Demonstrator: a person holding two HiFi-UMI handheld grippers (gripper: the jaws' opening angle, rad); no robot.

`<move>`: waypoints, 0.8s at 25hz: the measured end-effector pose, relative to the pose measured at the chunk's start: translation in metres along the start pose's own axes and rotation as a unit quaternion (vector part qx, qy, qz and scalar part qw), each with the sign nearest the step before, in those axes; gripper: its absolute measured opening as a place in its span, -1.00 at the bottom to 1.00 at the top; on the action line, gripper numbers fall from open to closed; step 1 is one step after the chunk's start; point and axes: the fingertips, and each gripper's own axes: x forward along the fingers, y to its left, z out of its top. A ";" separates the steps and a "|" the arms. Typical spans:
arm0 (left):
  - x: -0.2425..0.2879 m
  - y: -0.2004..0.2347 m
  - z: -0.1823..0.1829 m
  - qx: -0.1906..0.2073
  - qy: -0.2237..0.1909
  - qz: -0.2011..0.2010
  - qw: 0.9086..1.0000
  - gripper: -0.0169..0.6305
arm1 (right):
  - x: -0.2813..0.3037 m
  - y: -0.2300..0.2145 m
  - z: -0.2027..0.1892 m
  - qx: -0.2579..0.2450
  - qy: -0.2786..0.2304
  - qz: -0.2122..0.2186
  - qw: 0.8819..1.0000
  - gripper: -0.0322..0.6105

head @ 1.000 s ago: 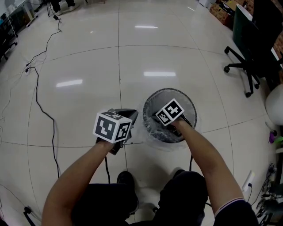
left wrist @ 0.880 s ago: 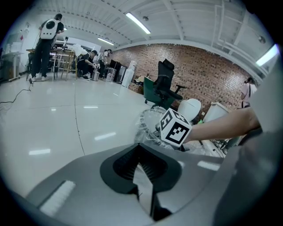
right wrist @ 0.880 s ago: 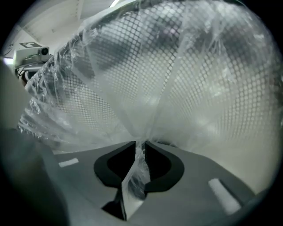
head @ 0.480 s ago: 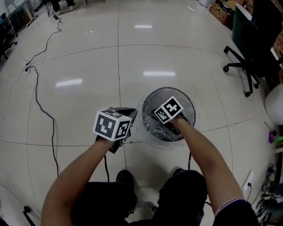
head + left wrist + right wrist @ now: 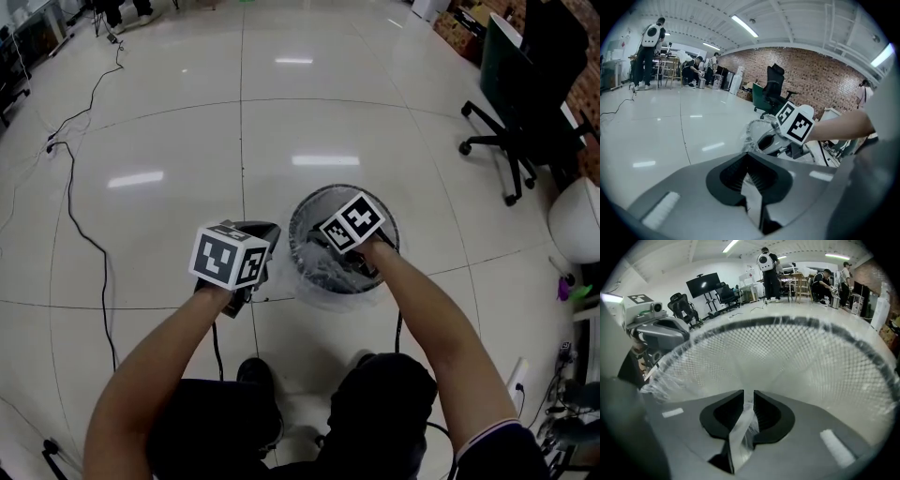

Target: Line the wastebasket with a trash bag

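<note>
Thin crinkled clear plastic trash bag (image 5: 740,436) pinched in the matt grey right gripper (image 5: 748,399), dark metal mesh wastebasket (image 5: 342,187) around it, glossy smooth floor (image 5: 169,112) beyond.

The right gripper (image 5: 748,397) has risen a little inside the wastebasket (image 5: 309,200), lifting the pinched clear trash bag (image 5: 740,432) film with it. Its marker cube (image 5: 352,222) now sits nearer the far rim.

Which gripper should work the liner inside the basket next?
Likely right: the right gripper is down inside the wastebasket, jaws pinching the trash bag film. The left gripper is shut, outside the rim on the left.
</note>
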 end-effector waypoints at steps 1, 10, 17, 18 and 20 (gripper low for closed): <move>-0.001 -0.001 0.003 0.001 -0.003 0.002 1.000 -0.91 | -0.008 0.002 0.003 -0.003 -0.004 -0.001 1.000 -0.69; -0.016 -0.034 0.029 0.029 -0.033 0.008 0.999 -0.91 | -0.098 0.012 0.029 -0.010 -0.112 -0.050 0.992 -0.89; -0.032 -0.073 0.048 0.038 -0.063 0.015 0.997 -0.91 | -0.157 0.024 0.021 0.015 -0.198 -0.088 0.976 -0.89; -0.033 -0.081 0.050 0.040 -0.068 0.016 0.997 -0.91 | -0.164 0.027 0.019 0.018 -0.212 -0.088 0.973 -0.89; -0.037 -0.098 0.056 0.054 -0.075 0.019 0.996 -0.91 | -0.177 0.036 0.017 0.026 -0.241 -0.080 0.967 -0.89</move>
